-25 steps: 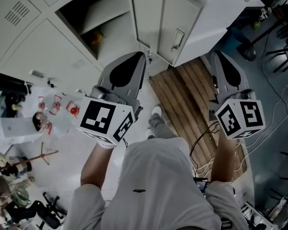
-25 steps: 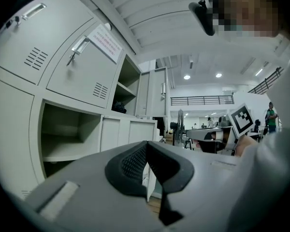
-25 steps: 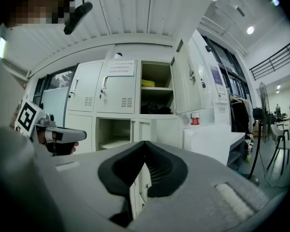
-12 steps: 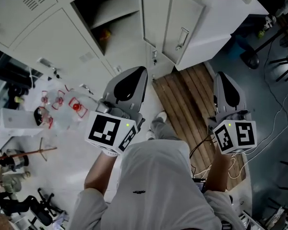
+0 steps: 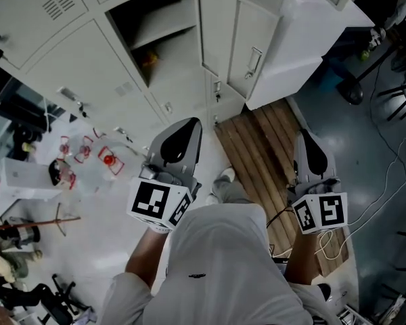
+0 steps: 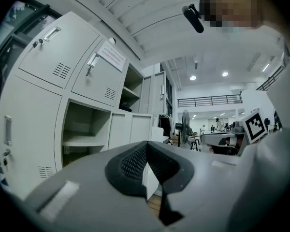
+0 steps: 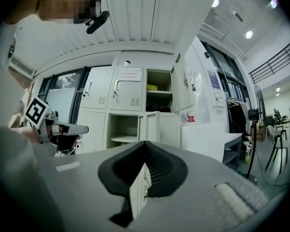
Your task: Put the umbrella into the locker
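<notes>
A bank of grey lockers point(image 5: 88, 53) stands before me, one compartment point(image 5: 159, 29) open with its door point(image 5: 237, 39) swung out. A small yellow-orange thing point(image 5: 149, 59) lies low inside it; I cannot tell what it is. No umbrella shows clearly in any view. My left gripper point(image 5: 185, 124) is held level, short of the lockers, shut and holding nothing. My right gripper point(image 5: 303, 135) hangs over the wooden pallet, shut and holding nothing as well. In the left gripper view the left gripper point(image 6: 146, 144) faces an open compartment point(image 6: 84, 129). The right gripper point(image 7: 145, 143) faces the locker bank point(image 7: 125, 129).
A wooden pallet point(image 5: 264, 147) lies on the floor under the right hand. A white cabinet point(image 5: 304, 32) stands beside the open door. Plastic bags with red print point(image 5: 88, 158) and clutter lie at the left. Cables point(image 5: 386, 181) and chair bases are at the right.
Both grippers have drawn back from the lockers toward my body and sunk a little. More of the locker front now shows above them.
</notes>
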`<state>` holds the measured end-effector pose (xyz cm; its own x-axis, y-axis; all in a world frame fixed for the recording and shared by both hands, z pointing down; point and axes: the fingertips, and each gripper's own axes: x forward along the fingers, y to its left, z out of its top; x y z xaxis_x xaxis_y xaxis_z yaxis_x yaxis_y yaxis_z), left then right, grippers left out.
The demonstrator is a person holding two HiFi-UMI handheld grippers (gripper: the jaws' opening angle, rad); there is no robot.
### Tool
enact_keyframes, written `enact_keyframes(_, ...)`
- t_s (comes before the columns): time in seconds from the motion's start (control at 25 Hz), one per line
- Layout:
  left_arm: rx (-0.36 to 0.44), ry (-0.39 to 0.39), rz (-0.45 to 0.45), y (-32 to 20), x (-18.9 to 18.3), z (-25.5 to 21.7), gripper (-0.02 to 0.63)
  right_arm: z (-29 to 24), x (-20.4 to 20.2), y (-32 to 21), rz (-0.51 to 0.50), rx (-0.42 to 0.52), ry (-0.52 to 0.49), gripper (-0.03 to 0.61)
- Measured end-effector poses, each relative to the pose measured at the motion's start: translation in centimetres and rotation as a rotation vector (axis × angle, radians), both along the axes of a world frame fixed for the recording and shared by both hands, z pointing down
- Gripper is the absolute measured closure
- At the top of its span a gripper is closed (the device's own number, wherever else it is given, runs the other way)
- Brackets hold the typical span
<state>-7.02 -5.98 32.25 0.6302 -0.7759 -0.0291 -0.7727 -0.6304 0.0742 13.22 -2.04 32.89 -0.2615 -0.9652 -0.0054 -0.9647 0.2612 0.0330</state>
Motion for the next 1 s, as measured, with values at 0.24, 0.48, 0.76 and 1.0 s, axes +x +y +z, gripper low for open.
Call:
enact_keyframes(0.24,0.017,0.042,-0.013,0.5,-0.2,0.0,0.597,0.8,-0.6,0.6,-0.013,-0.007,-0.017,0.577)
enact_keyframes(0.48,0.004,0.062,-0.024,0.7,0.0,0.7,0.597,0.6,-0.7,0.1,-0.017,0.016,-0.033,0.577)
enact_keyframes(0.76,-0.003,0.062,-0.044,0.3,-0.4,0.8,0.597,0.6,-1.1,-0.8,-0.034,0.014,-0.044,0.577)
enact_keyframes(1.0,-0.014,0.057,-0.059,0.4,-1.1,1.3,0.597,0.9,-1.7,-1.0,-0.048,0.002,-0.055,0.577)
